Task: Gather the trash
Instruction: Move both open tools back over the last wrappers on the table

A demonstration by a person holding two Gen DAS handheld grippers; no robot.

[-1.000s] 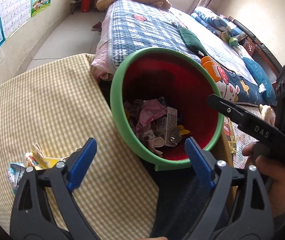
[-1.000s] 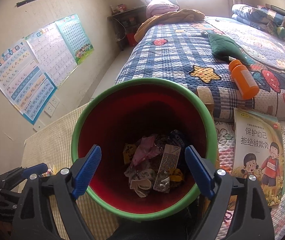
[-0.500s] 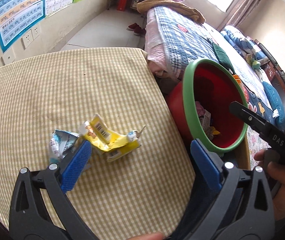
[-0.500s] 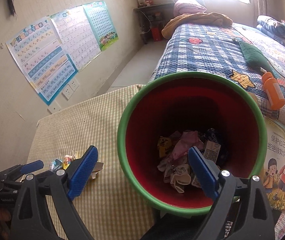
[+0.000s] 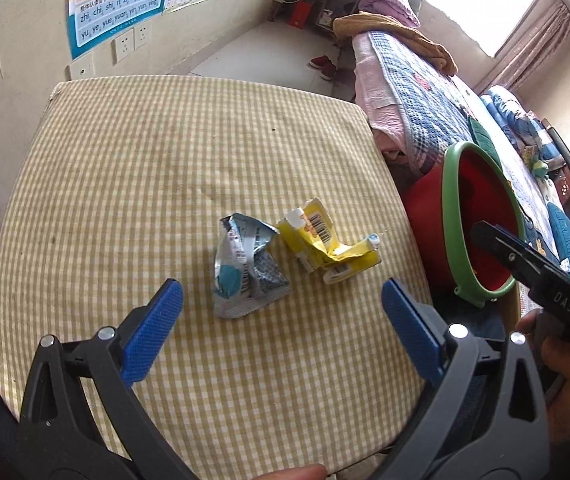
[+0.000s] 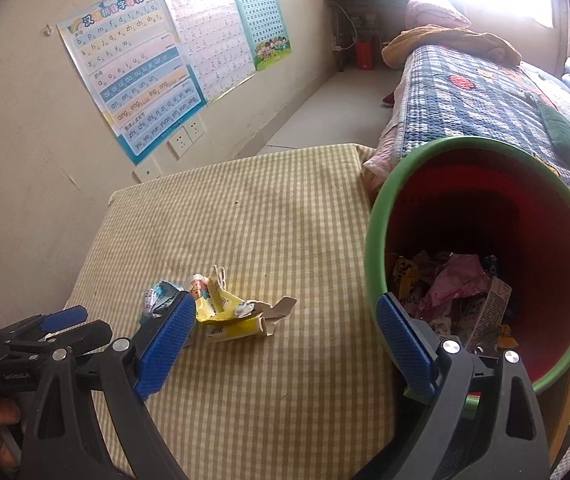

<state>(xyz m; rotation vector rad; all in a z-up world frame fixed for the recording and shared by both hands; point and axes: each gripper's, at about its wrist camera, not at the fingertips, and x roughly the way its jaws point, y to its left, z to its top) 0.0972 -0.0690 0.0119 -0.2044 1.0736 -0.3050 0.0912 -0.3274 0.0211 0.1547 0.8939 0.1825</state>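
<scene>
Lying crumpled mid-table [image 5: 125, 168], the yellow wrapper [image 5: 327, 246] ran lengthwise toward the red bin [image 5: 481, 224], a blue-silver wrapper [image 5: 245, 268] just beside it; left gripper [image 5: 281, 328] and right gripper [image 6: 285, 340] both gaped, holding nothing.

Yellow-checked tablecloth [image 5: 125, 184]; red bin [image 6: 485, 240] (green rim); silver-blue wrapper [image 5: 245, 272], yellow carton [image 5: 325, 244].

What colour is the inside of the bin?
Red inside the bin, with a green rim; right wrist view shows it best.
</scene>
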